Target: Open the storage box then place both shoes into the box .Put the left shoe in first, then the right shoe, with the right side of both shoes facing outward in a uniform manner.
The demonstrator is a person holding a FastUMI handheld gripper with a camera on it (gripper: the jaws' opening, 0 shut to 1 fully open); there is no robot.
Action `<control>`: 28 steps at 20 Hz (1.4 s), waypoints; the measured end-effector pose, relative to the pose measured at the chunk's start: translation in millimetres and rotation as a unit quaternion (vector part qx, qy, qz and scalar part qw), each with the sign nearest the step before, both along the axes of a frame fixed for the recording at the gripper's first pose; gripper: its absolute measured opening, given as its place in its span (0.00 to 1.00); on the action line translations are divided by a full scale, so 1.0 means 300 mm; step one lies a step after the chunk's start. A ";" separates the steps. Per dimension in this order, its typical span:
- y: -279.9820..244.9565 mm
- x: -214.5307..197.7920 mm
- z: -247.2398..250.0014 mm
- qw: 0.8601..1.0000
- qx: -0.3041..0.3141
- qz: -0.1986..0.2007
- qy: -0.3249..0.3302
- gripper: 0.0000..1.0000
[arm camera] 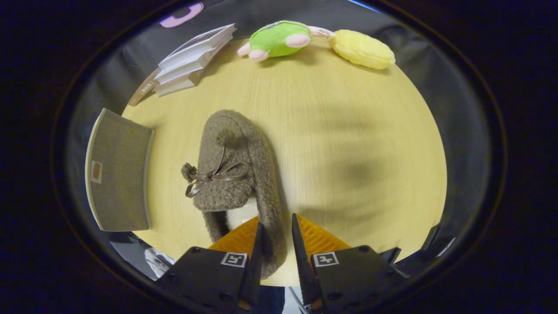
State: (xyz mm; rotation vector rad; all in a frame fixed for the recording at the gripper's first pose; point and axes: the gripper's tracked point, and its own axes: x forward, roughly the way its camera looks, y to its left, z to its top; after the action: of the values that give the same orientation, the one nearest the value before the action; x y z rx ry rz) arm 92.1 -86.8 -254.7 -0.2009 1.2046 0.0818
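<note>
Pinching the right-hand rim of a brown fuzzy slipper with a thin leather bow (233,174): gripper (275,244) fingers closed in on the heel wall, one finger inside the opening against the pale lining, the other on the outer side. Both seemingly pressing the fabric, though contact partly hidden by the wall itself. Toe pointing toward 12 o'clock, heel nearest the fingers, sole down on the light wooden round table (348,131). Only one slipper to be seen; whether left or right not certain from this angle.

Off at 9 o'clock from the slipper, a grey-brown fabric storage box with a small tan label (118,172), well apart from the shoe, lying at the table's edge, showing one flat panel. Lid open or shut: cannot tell. Farther out toward 11 o'clock, a stack of white books (192,59). At 12 o'clock beyond the toe, a green plush toy with pink feet (279,39), and just beside it toward 1 o'clock, a yellow plush cushion-like toy (362,50).

Judged progress: early to middle. No shoe visible in the box; this slipper gripped but not yet carried over. Left to do: move it to the box with the right side facing outward, then the second shoe likewise.
</note>
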 end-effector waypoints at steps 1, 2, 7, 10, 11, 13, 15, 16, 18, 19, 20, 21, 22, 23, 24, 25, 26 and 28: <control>0.015 0.000 -0.001 1.000 0.014 0.002 0.001 0.41; 0.018 0.001 -0.014 1.000 0.017 -0.002 0.005 0.32; 0.009 0.004 -0.025 1.000 0.007 -0.021 0.004 0.18; 0.037 -0.030 -0.025 0.999 0.035 -0.029 0.011 0.04; 0.062 -0.039 -0.023 0.997 0.060 -0.039 0.016 0.05; 0.117 -0.037 -0.024 0.990 0.121 -0.070 0.021 0.04; 0.158 -0.039 -0.012 0.983 0.159 -0.085 0.022 0.04; 0.168 -0.047 -0.003 0.983 0.164 -0.083 0.019 0.04; 0.191 -0.063 0.023 0.981 0.173 -0.082 0.016 0.04; 0.211 -0.072 0.041 0.979 0.185 -0.083 0.015 0.04; 0.238 -0.084 0.065 0.976 0.199 -0.085 0.015 0.04; 0.265 -0.092 0.092 0.973 0.215 -0.087 0.012 0.04; 0.296 -0.099 0.124 0.970 0.229 -0.086 0.009 0.04; 0.324 -0.105 0.154 0.968 0.236 -0.083 0.003 0.04; 0.352 -0.109 0.185 0.967 0.241 -0.076 -0.004 0.04; 0.382 -0.114 0.219 0.967 0.245 -0.068 -0.012 0.04; 0.418 -0.117 0.251 0.966 0.249 -0.060 -0.019 0.04; 0.499 -0.128 0.315 0.963 0.265 -0.048 -0.027 0.04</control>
State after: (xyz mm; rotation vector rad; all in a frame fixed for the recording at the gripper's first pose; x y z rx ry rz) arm 53.9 62.9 -160.2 0.3221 1.0951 0.3072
